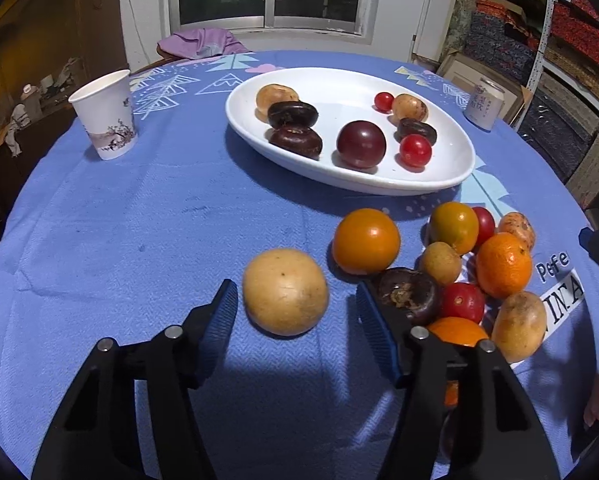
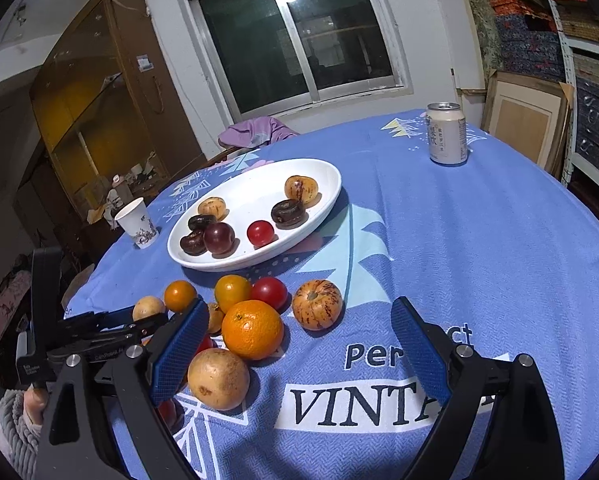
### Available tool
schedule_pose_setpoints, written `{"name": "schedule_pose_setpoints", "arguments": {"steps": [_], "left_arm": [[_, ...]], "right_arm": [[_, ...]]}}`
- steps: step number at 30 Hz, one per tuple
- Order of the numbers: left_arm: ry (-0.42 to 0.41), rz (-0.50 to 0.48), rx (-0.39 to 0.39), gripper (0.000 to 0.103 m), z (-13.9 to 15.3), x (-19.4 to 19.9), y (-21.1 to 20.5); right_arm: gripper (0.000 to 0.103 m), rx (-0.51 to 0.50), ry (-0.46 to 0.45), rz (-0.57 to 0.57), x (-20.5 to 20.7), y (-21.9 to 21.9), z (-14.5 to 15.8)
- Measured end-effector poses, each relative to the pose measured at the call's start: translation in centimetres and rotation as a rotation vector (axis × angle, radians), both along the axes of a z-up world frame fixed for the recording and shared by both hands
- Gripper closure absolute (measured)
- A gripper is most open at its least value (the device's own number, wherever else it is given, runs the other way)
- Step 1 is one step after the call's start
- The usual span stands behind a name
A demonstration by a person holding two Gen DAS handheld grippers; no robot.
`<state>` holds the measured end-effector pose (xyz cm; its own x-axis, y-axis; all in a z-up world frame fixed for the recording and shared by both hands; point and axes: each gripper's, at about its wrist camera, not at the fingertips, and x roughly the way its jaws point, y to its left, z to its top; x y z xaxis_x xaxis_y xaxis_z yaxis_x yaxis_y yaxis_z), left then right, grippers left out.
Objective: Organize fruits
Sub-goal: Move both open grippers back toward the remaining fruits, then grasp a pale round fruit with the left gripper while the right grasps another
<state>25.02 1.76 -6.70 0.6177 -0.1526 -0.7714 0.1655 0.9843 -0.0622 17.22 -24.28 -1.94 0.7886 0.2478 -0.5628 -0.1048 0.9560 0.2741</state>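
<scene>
Only the right wrist view shows the striped fruit (image 2: 316, 304) whole

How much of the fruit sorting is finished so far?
Roughly a third. About seven fruits already lie on the white plate, among them a dark plum. In hand: the left gripper has its jaws around a yellow round fruit on the cloth, not yet gripping. Left: around ten fruits beside it, including the large orange. The right gripper waits open.
</scene>
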Motion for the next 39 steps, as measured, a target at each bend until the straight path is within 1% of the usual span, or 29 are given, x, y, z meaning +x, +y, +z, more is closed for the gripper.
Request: {"name": "schedule_pose_setpoints", "arguments": {"steps": [2, 3, 5, 7, 9, 12, 14, 16, 17, 21, 24, 29, 30, 31, 35, 39], "left_arm": [[0.004, 0.001, -0.009, 0.045, -0.1, 0.1, 0.1], [0.006, 0.000, -0.012, 0.049, -0.1, 0.1, 0.1], [0.006, 0.008, -0.013, 0.053, -0.1, 0.1, 0.3], [0.008, 0.022, -0.010, 0.061, -0.2, 0.2, 0.5], [0.011, 0.026, -0.014, 0.061, -0.2, 0.2, 0.6], [-0.004, 0.026, 0.026, 0.061, -0.2, -0.1, 0.2], [-0.013, 0.027, 0.047, 0.061, -0.2, -0.2, 0.0], [-0.016, 0.038, 0.057, 0.061, -0.2, -0.3, 0.1], [-0.016, 0.045, 0.062, 0.061, -0.2, -0.3, 0.2], [-0.018, 0.064, 0.080, 0.061, -0.2, -0.3, 0.4], [-0.024, 0.066, 0.097, 0.061, -0.2, -0.5, 0.2], [-0.027, 0.068, 0.109, 0.061, -0.2, -0.6, 0.1], [-0.027, 0.068, 0.110, 0.061, -0.2, -0.6, 0.1], [-0.028, 0.069, 0.113, 0.061, -0.2, -0.6, 0.1], [-0.030, 0.068, 0.118, 0.061, -0.2, -0.7, 0.0], [-0.033, 0.063, 0.088, 0.061, 0.1, -0.9, 0.3]], "right_arm": [[0.010, -0.021, 0.000, 0.021, -0.1, 0.5, 0.0], [0.010, -0.032, 0.003, 0.034, -0.1, 0.8, -0.1], [0.010, -0.063, 0.013, 0.073, -0.2, 1.7, -0.2], [0.010, -0.107, 0.036, 0.129, -0.2, 2.9, -0.6], [0.013, -0.151, 0.048, 0.179, -0.3, 4.2, -0.9], [0.019, -0.187, 0.052, 0.218, -0.6, 5.2, -1.1], [0.025, -0.184, 0.068, 0.231, -0.6, 5.3, -1.4], [0.037, -0.182, 0.086, 0.240, -0.6, 5.5, -1.6], [0.039, -0.181, 0.098, 0.248, -0.5, 5.6, -1.8], [0.040, -0.188, 0.108, 0.271, -0.5, 6.1, -2.0], [0.040, -0.193, 0.136, 0.292, -0.2, 6.4, -2.3], [0.051, -0.177, 0.162, 0.331, 0.0, 6.7, -2.7], [0.055, -0.171, 0.171, 0.343, 0.1, 6.9, -2.8], [0.057, -0.169, 0.179, 0.350, 0.2, 7.0, -2.9], [0.057, -0.154, 0.192, 0.357, 0.3, 6.9, -3.0], [0.058, -0.115, 0.198, 0.360, 0.5, 6.4, -3.0]]}}
